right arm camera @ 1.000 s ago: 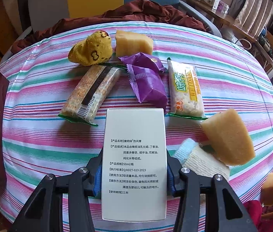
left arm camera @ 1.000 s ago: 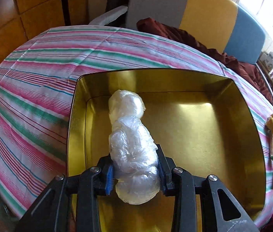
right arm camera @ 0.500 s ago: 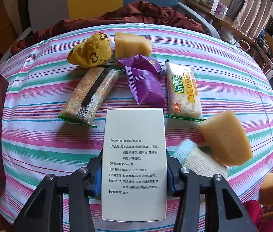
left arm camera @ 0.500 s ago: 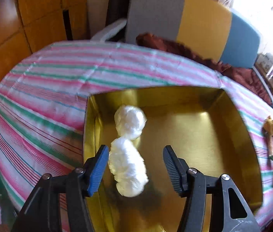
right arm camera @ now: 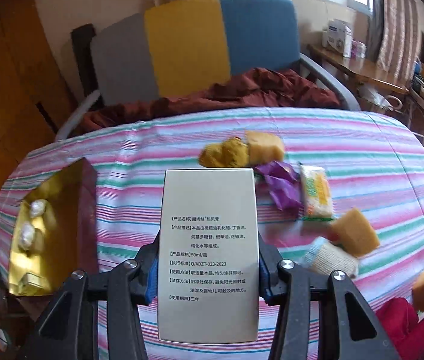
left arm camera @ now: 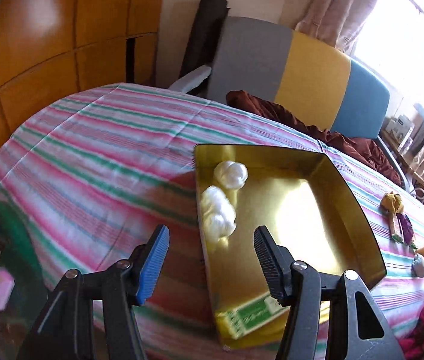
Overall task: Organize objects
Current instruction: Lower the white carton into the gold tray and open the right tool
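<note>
A gold tin lies on the striped tablecloth. Inside it, along the left wall, rests a white plastic-wrapped bundle, and a green box sits in the near corner. My left gripper hangs open above the tin's near left edge, and nothing is between its pads. My right gripper is shut on an upright white box with black print, held above the cloth. In the right wrist view the tin is at the far left with the bundle in it.
Loose items lie on the cloth to the right of the white box: a yellow plush, sponge pieces, a purple packet, a cracker pack and a knitted sock. A chair with a dark red cloth stands behind the table.
My left gripper opened, let the bundle go into the tin, and drew back up and to the left. My right gripper rose with the white box still in it.
</note>
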The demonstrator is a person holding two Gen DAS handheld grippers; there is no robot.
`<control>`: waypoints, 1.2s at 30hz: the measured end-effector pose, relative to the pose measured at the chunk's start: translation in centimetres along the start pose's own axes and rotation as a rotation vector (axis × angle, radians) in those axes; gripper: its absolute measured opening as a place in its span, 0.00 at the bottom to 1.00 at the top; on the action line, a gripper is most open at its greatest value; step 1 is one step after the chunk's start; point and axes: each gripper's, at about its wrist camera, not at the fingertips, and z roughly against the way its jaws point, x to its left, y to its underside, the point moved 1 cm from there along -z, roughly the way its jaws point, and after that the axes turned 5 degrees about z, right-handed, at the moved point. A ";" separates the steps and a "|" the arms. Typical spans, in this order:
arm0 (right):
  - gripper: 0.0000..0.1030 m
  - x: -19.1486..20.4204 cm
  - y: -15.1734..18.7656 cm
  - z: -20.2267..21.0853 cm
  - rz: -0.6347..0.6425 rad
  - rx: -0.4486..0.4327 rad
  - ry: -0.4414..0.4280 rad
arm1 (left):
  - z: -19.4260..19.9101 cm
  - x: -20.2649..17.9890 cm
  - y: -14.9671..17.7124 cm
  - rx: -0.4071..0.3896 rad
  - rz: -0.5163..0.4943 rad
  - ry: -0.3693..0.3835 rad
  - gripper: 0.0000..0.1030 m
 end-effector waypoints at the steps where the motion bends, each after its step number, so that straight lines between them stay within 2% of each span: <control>1: 0.48 1.8 -0.7 0.4 0.031 -0.009 -0.038 | 0.3 0.4 0.2 -0.002 0.008 0.000 0.58; 4: 0.48 8.9 -2.4 0.3 0.137 -0.004 -0.171 | 1.0 1.2 0.7 -0.002 0.030 0.007 0.58; 7: 0.48 16.4 -3.2 -2.1 0.230 0.053 -0.281 | 1.4 1.5 1.2 -0.001 0.037 0.010 0.58; 11: 0.48 25.0 -2.9 -7.7 0.294 0.182 -0.337 | 1.7 2.0 1.7 0.010 0.051 0.011 0.59; 16: 0.48 31.5 -1.5 -14.5 0.311 0.316 -0.286 | 1.7 3.1 2.3 0.018 0.067 0.007 0.59; 22: 0.48 34.5 0.5 -17.1 0.342 0.375 -0.223 | 1.5 4.4 2.2 0.016 0.113 0.021 0.59; 26: 0.48 35.8 1.3 -17.8 0.334 0.398 -0.226 | 1.4 4.8 2.2 0.022 0.129 0.024 0.59; 30: 0.52 36.7 2.2 -18.2 0.304 0.439 -0.263 | 1.6 4.7 2.2 0.010 0.122 0.016 0.60; 33: 0.60 36.5 3.1 -18.1 0.288 0.475 -0.326 | 1.7 4.6 2.2 0.002 0.115 0.009 0.61; 36: 0.68 35.5 3.2 -17.1 0.253 0.467 -0.398 | 1.8 4.4 2.3 -0.009 0.103 -0.003 0.61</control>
